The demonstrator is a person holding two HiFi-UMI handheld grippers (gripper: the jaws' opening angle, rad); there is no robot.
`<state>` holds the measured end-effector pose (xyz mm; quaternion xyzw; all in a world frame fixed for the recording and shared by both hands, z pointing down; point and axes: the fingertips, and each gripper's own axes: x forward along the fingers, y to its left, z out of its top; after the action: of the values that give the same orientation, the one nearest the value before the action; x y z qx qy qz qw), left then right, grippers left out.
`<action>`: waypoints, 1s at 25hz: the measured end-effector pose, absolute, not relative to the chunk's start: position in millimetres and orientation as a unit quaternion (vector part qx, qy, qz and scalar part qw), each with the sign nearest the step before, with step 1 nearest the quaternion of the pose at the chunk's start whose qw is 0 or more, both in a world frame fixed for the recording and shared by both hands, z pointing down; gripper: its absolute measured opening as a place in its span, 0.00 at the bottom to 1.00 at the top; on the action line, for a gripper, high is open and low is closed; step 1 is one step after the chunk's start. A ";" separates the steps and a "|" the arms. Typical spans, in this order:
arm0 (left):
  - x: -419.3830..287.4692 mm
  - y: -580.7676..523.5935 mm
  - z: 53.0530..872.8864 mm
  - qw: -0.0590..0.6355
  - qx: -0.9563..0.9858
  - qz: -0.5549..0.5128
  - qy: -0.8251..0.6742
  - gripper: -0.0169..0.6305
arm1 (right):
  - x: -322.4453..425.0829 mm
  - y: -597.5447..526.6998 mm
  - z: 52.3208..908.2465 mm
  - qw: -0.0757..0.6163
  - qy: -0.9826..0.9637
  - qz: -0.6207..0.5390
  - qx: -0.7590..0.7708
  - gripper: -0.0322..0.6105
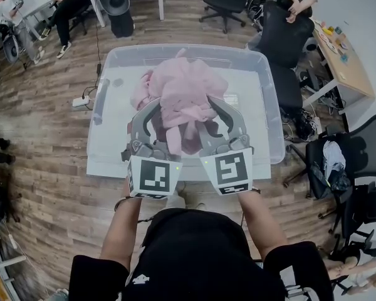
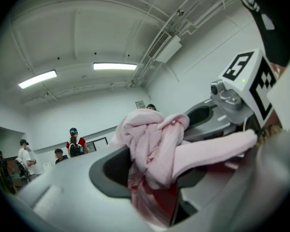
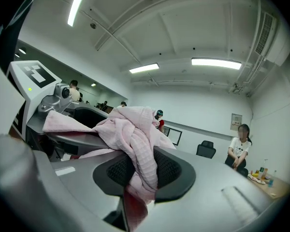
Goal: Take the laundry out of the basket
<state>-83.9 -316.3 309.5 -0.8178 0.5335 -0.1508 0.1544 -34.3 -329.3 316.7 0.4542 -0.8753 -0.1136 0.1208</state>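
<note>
A wood floor [image 1: 44, 137] runs under the whole scene, in an open office under strip lights.

Nearest the camera, the person's forearms [image 1: 122, 224] reach forward and down, side by side. The marker cubes [image 1: 151, 177] on the two tools almost touch. Keeping the hands this close looks deliberate, since both tools share one bundle and the cloth is kept from sagging between them.

The left tool [image 1: 151, 129] is closed on a thick fold of the pink garment [image 1: 185, 93]. In the left gripper view the cloth [image 2: 154, 144] fills the gap between the pads and spills over the top, so the jaws are held a little apart only by the fabric's bulk. The right tool [image 1: 218, 128] grips the same way. In the right gripper view a waffle-textured fold [image 3: 133, 134] is pinched between the dark pads and bunches above them.

Both gripper cameras look up at the ceiling, so the tools are tipped back with the garment raised. This suits lifting it over the wall and not dragging it across.

Beyond the tools, the garment hangs in a loose heap over the middle of the basket [image 1: 271, 105], a clear plastic tub. Whether its far end touches the bottom cannot be told. No other laundry shows inside, so this piece is probably the last, and it has not yet cleared the rim.

Farther off, office chairs [image 1: 282, 36] and a desk [image 1: 346, 64] stand at the right, and several people sit at the room's edges.
</note>
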 end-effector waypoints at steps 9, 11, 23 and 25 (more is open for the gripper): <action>-59.3 -287.5 305.1 0.151 -0.809 -0.143 0.549 0.36 | -9.3 -302.3 311.8 0.104 -0.882 -0.115 0.446 0.21; -53.5 -280.4 303.9 0.150 -0.806 -0.143 0.554 0.36 | -3.7 -295.8 310.5 0.100 -0.883 -0.116 0.444 0.21; -15.9 -215.3 307.7 0.164 -0.787 -0.132 0.580 0.36 | 31.6 -233.6 316.0 0.080 -0.894 -0.133 0.421 0.21; -11.3 -206.3 306.6 0.164 -0.785 -0.129 0.583 0.36 | 35.7 -225.2 315.9 0.081 -0.895 -0.137 0.416 0.21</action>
<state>-11.3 -206.3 306.6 -0.7850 0.5834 -0.1288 0.1640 35.7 -225.2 315.9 0.4159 -0.8954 -0.1368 0.0810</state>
